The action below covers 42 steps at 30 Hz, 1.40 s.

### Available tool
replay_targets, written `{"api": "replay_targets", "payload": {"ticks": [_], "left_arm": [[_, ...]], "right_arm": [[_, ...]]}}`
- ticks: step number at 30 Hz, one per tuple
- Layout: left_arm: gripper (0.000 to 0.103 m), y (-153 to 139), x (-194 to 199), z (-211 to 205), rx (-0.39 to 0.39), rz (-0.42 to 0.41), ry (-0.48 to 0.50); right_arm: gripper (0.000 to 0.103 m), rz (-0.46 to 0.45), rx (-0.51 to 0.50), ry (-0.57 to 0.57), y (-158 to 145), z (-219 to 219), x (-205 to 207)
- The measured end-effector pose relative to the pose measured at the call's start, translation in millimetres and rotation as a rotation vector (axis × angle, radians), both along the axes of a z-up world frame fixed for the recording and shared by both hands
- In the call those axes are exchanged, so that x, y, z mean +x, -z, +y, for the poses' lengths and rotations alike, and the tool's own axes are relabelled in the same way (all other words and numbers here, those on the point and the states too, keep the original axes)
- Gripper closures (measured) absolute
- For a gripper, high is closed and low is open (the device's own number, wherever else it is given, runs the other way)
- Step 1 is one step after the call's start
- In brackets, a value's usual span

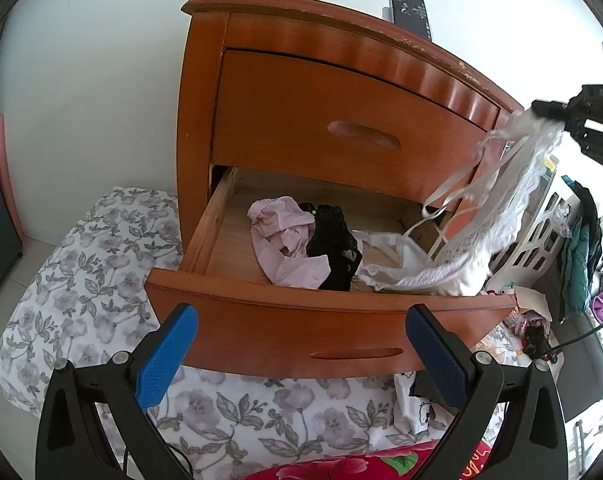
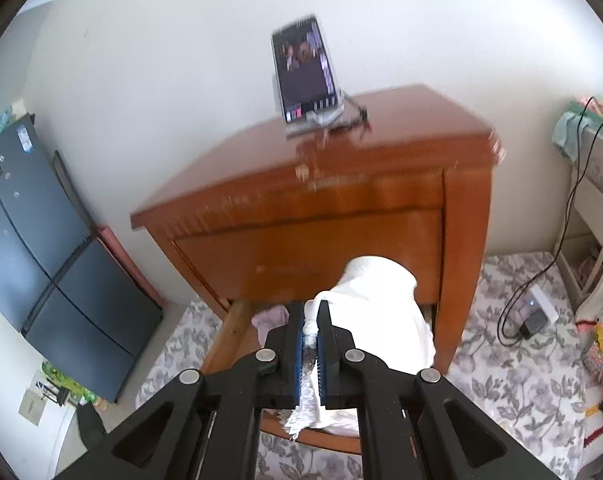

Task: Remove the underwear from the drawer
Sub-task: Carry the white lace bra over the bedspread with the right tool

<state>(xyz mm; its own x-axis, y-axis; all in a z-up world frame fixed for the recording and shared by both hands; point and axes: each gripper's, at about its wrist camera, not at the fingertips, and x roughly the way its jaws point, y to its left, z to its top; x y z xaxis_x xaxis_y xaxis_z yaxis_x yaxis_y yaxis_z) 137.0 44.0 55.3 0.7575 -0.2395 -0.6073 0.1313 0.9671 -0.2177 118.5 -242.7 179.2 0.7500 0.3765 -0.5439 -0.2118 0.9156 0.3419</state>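
Pinching the white underwear [image 1: 513,184] in my right fingers [image 2: 311,320], its tail trailing in the open drawer [image 1: 325,316]. I judge straps may snag the drawer edge and slip free. Left fingers [image 1: 301,356] spread, idle.

A plain white wall [image 2: 181,60] backs the wooden nightstand [image 2: 341,184]. A dark fridge [image 2: 41,240] stands left, and floral bedding [image 1: 81,280] covers the floor.

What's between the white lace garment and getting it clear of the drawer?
Nothing visible blocks it. The right tool is shut on the white lace garment, lifted beside the closed upper drawer. Its lower end still drapes in the open drawer, next to the black garment; the straps hang free.
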Motion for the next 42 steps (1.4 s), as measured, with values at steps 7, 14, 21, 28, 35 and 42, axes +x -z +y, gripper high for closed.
{"api": "replay_targets", "payload": {"ticks": [7, 14, 21, 28, 35, 42], "left_arm": [[0.000, -9.0, -5.0, -2.3, 0.006, -0.017, 0.002], [0.000, -17.6, -10.6, -6.9, 0.018, -0.033, 0.007], [0.000, -23.0, -14.6, -14.8, 0.030, -0.045, 0.025], [0.000, -25.3, -17.7, -21.1, 0.043, -0.050, 0.036], [0.000, -21.5, -16.4, -27.2, 0.058, -0.042, 0.048], [0.000, -16.9, -14.2, -26.8, 0.070, -0.029, 0.044]], "right_arm": [[0.097, -0.095, 0.048, 0.040, -37.7, -25.6, -24.0], [0.097, -0.192, 0.037, 0.094, -81.5, -57.1, -54.8], [0.097, -0.265, -0.008, 0.183, -113.9, -99.7, -93.8], [0.097, -0.230, -0.107, 0.294, -105.6, -140.4, -113.9], [0.097, -0.025, -0.245, 0.356, -21.6, -159.3, -81.8], [0.097, 0.295, -0.225, 0.320, 127.7, -150.3, -25.8]]}}
